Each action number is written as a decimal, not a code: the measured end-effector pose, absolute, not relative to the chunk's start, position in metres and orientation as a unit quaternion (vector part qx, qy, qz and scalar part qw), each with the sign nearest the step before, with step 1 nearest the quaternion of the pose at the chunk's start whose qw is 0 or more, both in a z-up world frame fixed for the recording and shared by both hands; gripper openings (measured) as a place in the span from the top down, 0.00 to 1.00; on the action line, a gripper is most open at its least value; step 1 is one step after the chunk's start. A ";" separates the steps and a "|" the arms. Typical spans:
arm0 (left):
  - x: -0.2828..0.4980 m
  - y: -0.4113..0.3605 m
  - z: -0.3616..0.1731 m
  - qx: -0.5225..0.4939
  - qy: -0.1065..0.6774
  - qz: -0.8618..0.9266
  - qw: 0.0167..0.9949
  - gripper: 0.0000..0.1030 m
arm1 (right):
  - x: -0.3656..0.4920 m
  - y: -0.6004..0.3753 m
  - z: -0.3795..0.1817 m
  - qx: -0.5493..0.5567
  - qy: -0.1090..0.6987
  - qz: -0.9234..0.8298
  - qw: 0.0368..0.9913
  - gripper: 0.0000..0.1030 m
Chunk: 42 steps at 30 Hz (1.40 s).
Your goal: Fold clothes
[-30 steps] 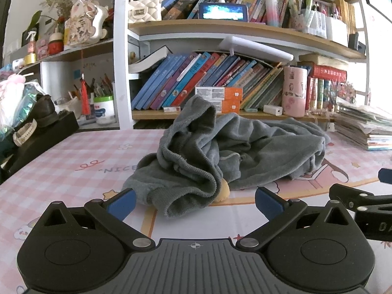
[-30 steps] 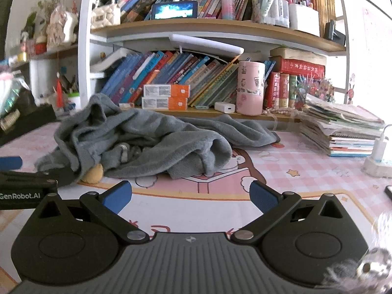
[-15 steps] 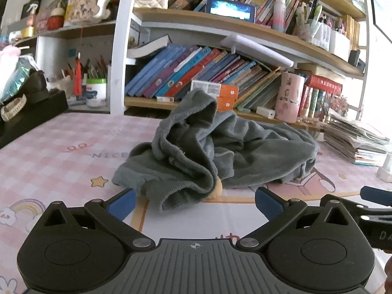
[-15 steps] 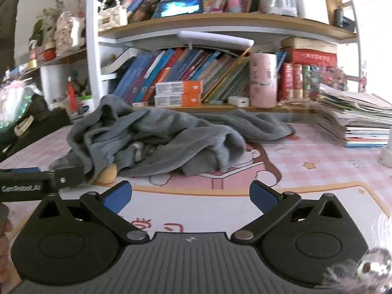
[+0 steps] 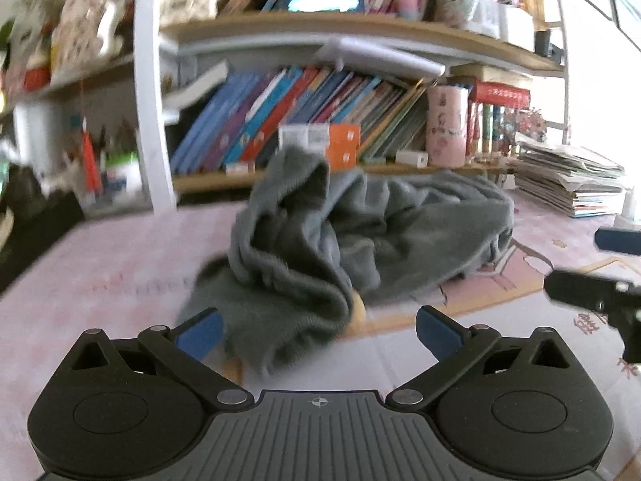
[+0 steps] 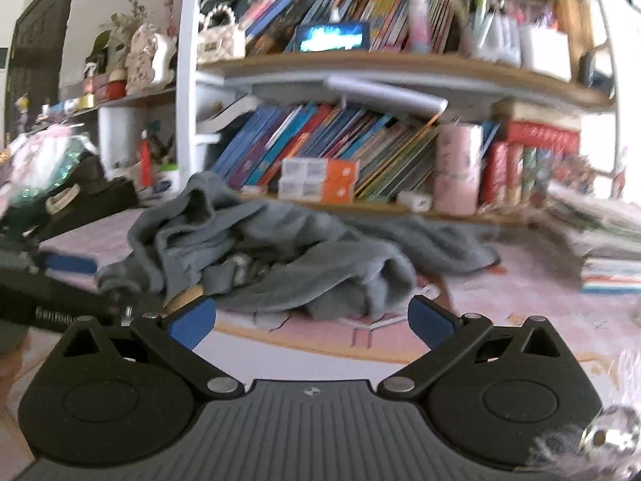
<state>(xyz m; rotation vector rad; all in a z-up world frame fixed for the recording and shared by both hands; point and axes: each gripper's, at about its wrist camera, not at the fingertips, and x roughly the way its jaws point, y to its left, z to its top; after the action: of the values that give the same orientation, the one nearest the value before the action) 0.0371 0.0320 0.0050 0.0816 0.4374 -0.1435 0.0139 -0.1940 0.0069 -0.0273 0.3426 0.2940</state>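
Observation:
A crumpled grey garment [image 5: 340,248] lies in a heap on the pink patterned table mat [image 5: 100,280]; it also shows in the right wrist view [image 6: 280,256]. My left gripper [image 5: 318,334] is open and empty, its blue fingertips [image 5: 198,334] just at the heap's near left edge. My right gripper [image 6: 310,320] is open and empty, just in front of the heap's near right fold. The right gripper shows at the right edge of the left wrist view [image 5: 597,292], and the left gripper at the left of the right wrist view [image 6: 60,292].
A bookshelf [image 5: 312,120] full of books stands behind the garment. A pink cup [image 5: 446,124] and an orange-white box [image 5: 320,140] sit on its lower shelf. A stack of magazines [image 5: 569,184] lies at the right. A black bag [image 6: 88,196] sits at the left.
Both grippers have moved closer to the grey heap, which now looks larger. Both stay open. The garment has not moved.

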 end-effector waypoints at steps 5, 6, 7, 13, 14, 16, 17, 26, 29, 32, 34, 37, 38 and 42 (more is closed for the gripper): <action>0.059 0.042 0.020 0.037 0.215 -0.080 0.973 0.13 | 0.016 -0.189 0.002 -0.041 0.172 0.151 0.973 0.00; 0.064 0.043 0.021 0.039 0.217 -0.075 0.973 0.13 | 0.015 -0.186 0.000 -0.055 0.170 0.144 0.973 0.00; 0.069 0.044 0.021 0.040 0.221 -0.071 0.972 0.13 | 0.016 -0.184 -0.001 -0.063 0.173 0.141 0.973 0.01; 0.094 0.033 0.012 0.085 0.245 -0.065 0.964 0.13 | 0.024 -0.177 -0.006 -0.088 0.199 0.133 0.967 0.04; 0.098 0.032 0.009 0.099 0.246 -0.056 0.963 0.13 | 0.025 -0.175 -0.007 -0.095 0.202 0.132 0.966 0.04; 0.102 0.038 0.009 0.088 0.248 -0.054 0.963 0.15 | 0.024 -0.171 -0.009 -0.107 0.204 0.133 0.964 0.04; 0.104 0.042 0.009 0.079 0.249 -0.054 0.964 0.23 | 0.024 -0.169 -0.010 -0.113 0.205 0.135 0.963 0.04; 0.112 0.096 0.026 -0.063 0.259 -0.035 0.963 0.67 | 0.029 -0.153 -0.020 -0.173 0.216 0.113 0.954 0.04; 0.120 0.106 0.021 -0.095 0.269 -0.033 0.958 0.68 | 0.027 -0.153 -0.020 -0.173 0.210 0.131 0.953 0.05; 0.128 0.108 0.017 -0.111 0.278 -0.034 0.954 0.74 | 0.030 -0.156 -0.019 -0.161 0.216 0.137 0.953 0.04; 0.130 0.110 0.018 -0.121 0.279 -0.039 0.952 0.80 | 0.032 -0.158 -0.019 -0.152 0.222 0.144 0.952 0.03; 0.120 0.122 0.038 -0.155 0.253 -0.060 0.953 0.85 | 0.030 -0.161 -0.018 -0.139 0.218 0.154 0.954 0.02; 0.112 0.126 0.048 -0.166 0.237 -0.070 0.955 0.87 | 0.028 -0.163 -0.018 -0.136 0.213 0.160 0.954 0.02; 0.075 0.155 0.087 -0.232 0.170 -0.116 0.951 0.90 | 0.025 -0.165 -0.014 -0.173 0.186 0.169 0.952 0.02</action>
<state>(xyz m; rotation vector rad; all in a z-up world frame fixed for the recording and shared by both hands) 0.0753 0.1547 0.0872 -0.4719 0.3461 -0.2349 0.0248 -0.1647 -0.0139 -0.3513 0.3781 0.3436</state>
